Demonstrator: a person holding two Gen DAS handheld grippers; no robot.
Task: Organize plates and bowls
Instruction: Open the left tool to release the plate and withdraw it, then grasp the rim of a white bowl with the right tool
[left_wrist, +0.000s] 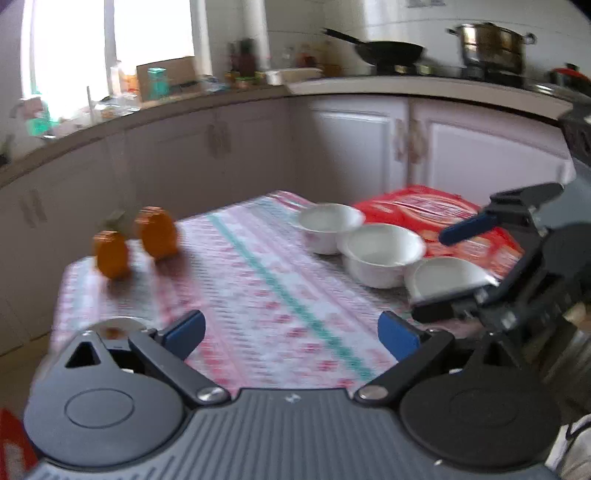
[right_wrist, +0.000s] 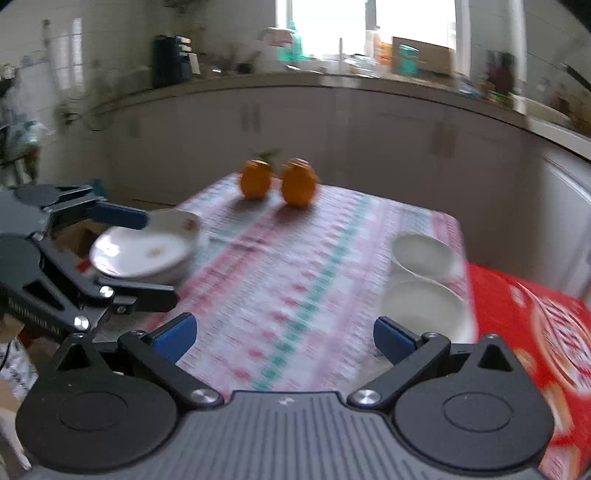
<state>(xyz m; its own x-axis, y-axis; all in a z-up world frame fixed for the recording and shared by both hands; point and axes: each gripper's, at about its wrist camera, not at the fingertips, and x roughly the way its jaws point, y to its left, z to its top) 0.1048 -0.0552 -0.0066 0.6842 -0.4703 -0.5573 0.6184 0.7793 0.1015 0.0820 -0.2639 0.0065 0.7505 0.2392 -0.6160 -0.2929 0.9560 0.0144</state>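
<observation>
Patterned table (left_wrist: 258, 280): two oranges (left_wrist: 133, 240), white bowls (left_wrist: 380, 254), plates (right_wrist: 144, 251), red pack (left_wrist: 439, 218).

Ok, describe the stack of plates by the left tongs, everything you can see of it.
The stack of plates is white and glossy, ceramic by the look, with small reddish motifs on the top plate. That plate is shallow and lies face up on at least one more. The stack sits on the patterned tablecloth at the table's left edge. The left tongs are open and empty, and overlap the stack from the right wrist view. Blur hides whether they touch it.
</observation>
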